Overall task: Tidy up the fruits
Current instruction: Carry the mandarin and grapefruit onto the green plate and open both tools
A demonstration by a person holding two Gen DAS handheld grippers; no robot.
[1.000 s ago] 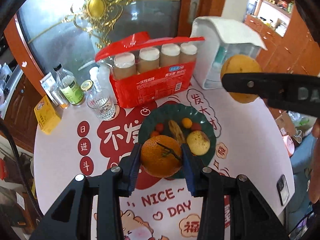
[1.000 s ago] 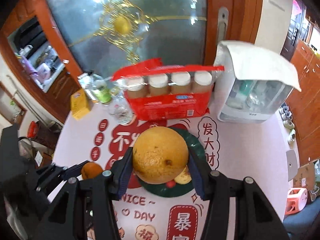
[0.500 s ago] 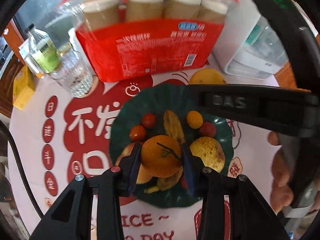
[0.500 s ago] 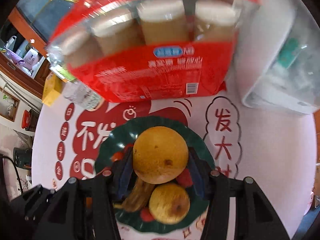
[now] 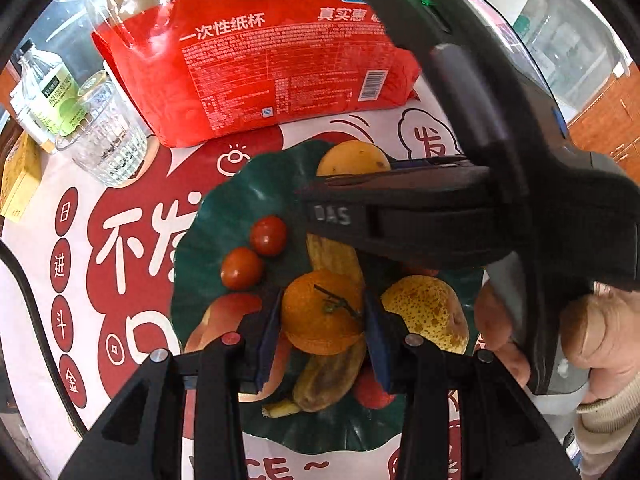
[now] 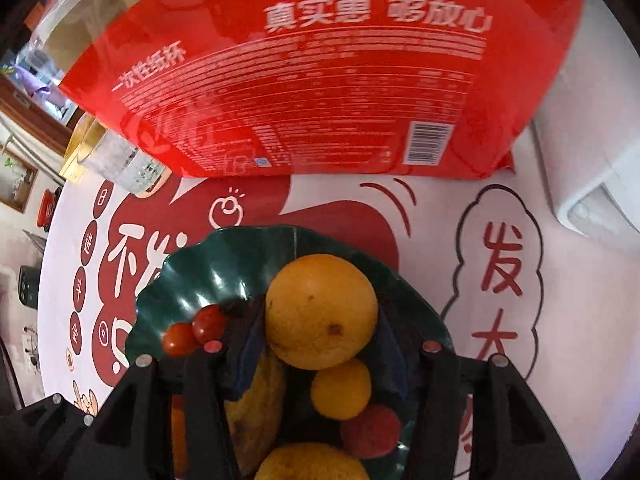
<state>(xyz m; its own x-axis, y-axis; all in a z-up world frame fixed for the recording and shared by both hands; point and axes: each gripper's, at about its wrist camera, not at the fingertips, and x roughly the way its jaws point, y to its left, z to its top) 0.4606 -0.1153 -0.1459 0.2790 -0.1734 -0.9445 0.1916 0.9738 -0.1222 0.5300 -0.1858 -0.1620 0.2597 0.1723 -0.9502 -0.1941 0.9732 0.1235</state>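
My left gripper (image 5: 322,316) is shut on an orange tangerine (image 5: 322,312) with a small stem, low over the dark green plate (image 5: 224,208). My right gripper (image 6: 320,316) is shut on a large yellow-orange fruit (image 6: 320,310) at the far side of the same plate (image 6: 192,276); the fruit also shows in the left wrist view (image 5: 352,158). On the plate lie two cherry tomatoes (image 5: 256,252), a browned banana (image 5: 332,372), a speckled pear (image 5: 426,312), a peach (image 5: 224,316), a small orange fruit (image 6: 340,388) and a red berry (image 6: 370,432).
A red pack of paper cups (image 5: 256,68) stands just behind the plate. A clear glass (image 5: 106,148), a green-label bottle (image 5: 52,96) and a yellow box (image 5: 20,176) stand at the left. A white appliance (image 6: 592,152) stands at the right. The right gripper's body (image 5: 500,184) crosses over the plate.
Both grippers have moved down and forward over the plate, each still holding its fruit. The right gripper's fruit now sits low at the plate's far side.
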